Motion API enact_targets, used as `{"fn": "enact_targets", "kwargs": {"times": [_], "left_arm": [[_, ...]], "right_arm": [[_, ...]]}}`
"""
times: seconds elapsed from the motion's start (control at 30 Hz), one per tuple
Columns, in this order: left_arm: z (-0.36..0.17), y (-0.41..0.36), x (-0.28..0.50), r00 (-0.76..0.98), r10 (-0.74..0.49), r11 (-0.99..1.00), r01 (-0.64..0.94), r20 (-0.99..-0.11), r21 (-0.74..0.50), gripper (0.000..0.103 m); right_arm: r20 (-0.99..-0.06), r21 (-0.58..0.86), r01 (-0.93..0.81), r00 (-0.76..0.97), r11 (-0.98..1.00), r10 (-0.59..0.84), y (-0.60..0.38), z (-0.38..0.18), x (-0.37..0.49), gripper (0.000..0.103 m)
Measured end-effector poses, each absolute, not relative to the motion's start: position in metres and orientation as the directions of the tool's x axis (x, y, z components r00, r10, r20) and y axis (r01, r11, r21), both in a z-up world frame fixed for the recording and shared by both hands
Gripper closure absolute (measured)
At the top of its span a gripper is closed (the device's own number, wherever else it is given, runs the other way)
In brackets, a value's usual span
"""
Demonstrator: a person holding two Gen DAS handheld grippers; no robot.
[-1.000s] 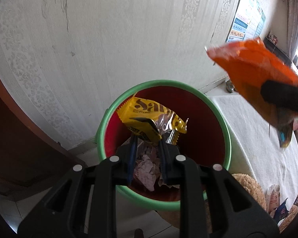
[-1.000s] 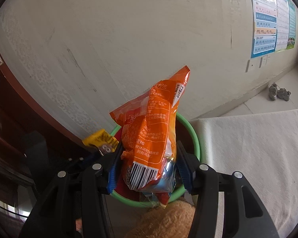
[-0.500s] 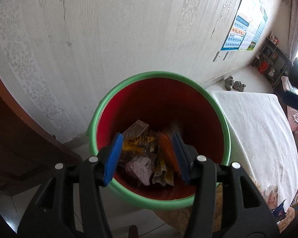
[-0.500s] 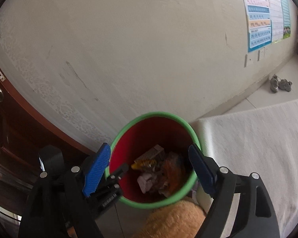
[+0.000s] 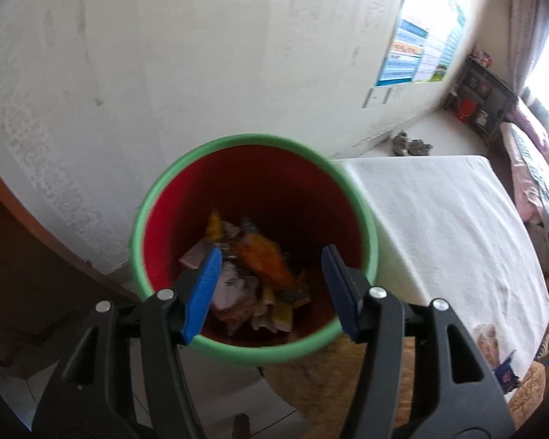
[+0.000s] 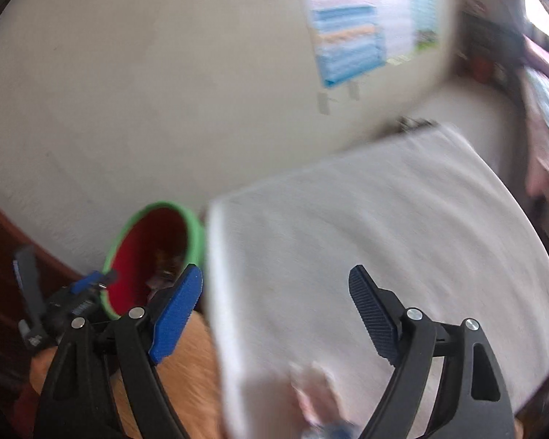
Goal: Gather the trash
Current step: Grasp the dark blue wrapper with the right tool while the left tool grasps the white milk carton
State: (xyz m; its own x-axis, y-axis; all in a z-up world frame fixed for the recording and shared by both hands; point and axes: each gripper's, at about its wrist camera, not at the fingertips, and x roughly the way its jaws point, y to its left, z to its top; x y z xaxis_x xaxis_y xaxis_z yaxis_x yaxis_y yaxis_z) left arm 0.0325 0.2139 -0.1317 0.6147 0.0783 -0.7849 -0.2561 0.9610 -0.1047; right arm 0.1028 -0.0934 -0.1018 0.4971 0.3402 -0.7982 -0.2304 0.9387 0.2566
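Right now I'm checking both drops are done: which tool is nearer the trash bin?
Left. The left tool hangs open over the trash bin; the right tool, open, points at the white-covered table beside it.

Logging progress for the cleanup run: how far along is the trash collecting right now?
Done: an orange snack wrapper and other crumpled wrappers lie inside the red bin with the green rim. In hand: nothing; the left tongs over the bin and the right tongs over the white cloth-covered table are both open. Left: possibly small items at the table's near edge, too blurred to identify.
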Motion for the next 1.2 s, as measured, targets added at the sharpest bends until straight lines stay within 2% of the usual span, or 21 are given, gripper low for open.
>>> {"fn": "enact_targets", "kwargs": {"times": [0.2,0.4,0.57,0.6,0.67,0.73,0.77,0.8,1.0,1.2], "left_arm": [[-0.117,0.165,0.036,0.642,-0.018,0.98,-0.141,-0.766,-0.142,0.046],[-0.111,0.119,0.036,0.643,-0.088,0.989,-0.034,-0.761,-0.143,0.045],[-0.115,0.094,0.035,0.617,-0.137,0.986,0.008,-0.775,-0.168,0.045],[-0.115,0.087,0.035,0.613,-0.147,0.985,0.019,-0.776,-0.172,0.045],[-0.116,0.076,0.033,0.605,-0.164,0.984,0.046,-0.779,-0.172,0.045],[-0.117,0.065,0.03,0.596,-0.175,0.984,0.07,-0.784,-0.167,0.045],[-0.119,0.06,0.029,0.589,-0.181,0.983,0.081,-0.787,-0.166,0.045],[-0.119,0.055,0.027,0.584,-0.187,0.982,0.089,-0.79,-0.167,0.045],[-0.138,0.018,0.022,0.506,-0.246,0.968,0.165,-0.827,-0.188,0.045],[-0.152,-0.021,0.026,0.439,-0.29,0.95,0.242,-0.85,-0.198,0.045]], "right_arm": [[-0.885,0.239,-0.152,0.371,0.959,0.279,-0.138,-0.158,0.05,0.023],[-0.897,0.325,-0.133,0.269,0.936,0.35,-0.152,-0.19,0.001,0.022],[-0.91,0.332,-0.146,0.211,0.932,0.357,-0.152,-0.207,-0.016,0.021],[-0.91,0.333,-0.148,0.211,0.931,0.358,-0.152,-0.209,-0.018,0.023],[-0.908,0.334,-0.143,0.216,0.932,0.359,-0.152,-0.21,-0.013,0.038],[-0.905,0.336,-0.132,0.227,0.932,0.359,-0.156,-0.209,-0.008,0.069],[-0.901,0.342,-0.124,0.238,0.932,0.362,-0.159,-0.208,-0.006,0.075],[-0.895,0.345,-0.108,0.263,0.932,0.361,-0.165,-0.204,-0.002,0.078],[-0.847,0.322,-0.018,0.44,0.947,0.297,-0.203,-0.174,0.034,0.078],[-0.826,0.327,0.083,0.51,0.942,0.242,-0.235,-0.168,0.05,0.076]]}}
